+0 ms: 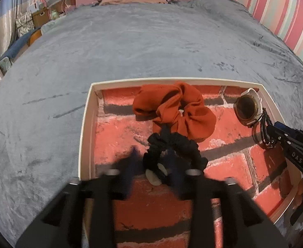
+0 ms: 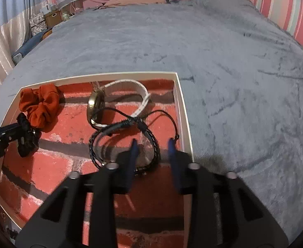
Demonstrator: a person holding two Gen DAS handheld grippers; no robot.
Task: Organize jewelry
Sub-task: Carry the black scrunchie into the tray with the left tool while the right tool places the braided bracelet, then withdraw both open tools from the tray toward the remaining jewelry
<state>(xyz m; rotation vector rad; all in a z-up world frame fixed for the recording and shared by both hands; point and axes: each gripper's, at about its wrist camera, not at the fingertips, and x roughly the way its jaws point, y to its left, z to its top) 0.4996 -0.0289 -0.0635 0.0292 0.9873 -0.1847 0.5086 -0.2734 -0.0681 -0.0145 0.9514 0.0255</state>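
Observation:
A shallow white tray (image 1: 85,124) with a brick-pattern floor lies on a grey blanket; it also shows in the right wrist view (image 2: 184,124). In it lie an orange scrunchie (image 1: 176,109) (image 2: 41,105), a black scrunchie (image 1: 178,144) (image 2: 25,138), a gold watch with a white strap (image 1: 247,107) (image 2: 95,105) and a black braided bracelet (image 2: 149,140) (image 1: 265,130). My left gripper (image 1: 153,163) is open around the black scrunchie's near side. My right gripper (image 2: 152,146) is open, its fingers astride the bracelet's right part.
The grey blanket (image 1: 130,41) covers the bed on all sides of the tray. A striped pink wall (image 2: 285,10) runs along the right. Boxes and clutter (image 1: 33,16) stand at the far left beyond the bed.

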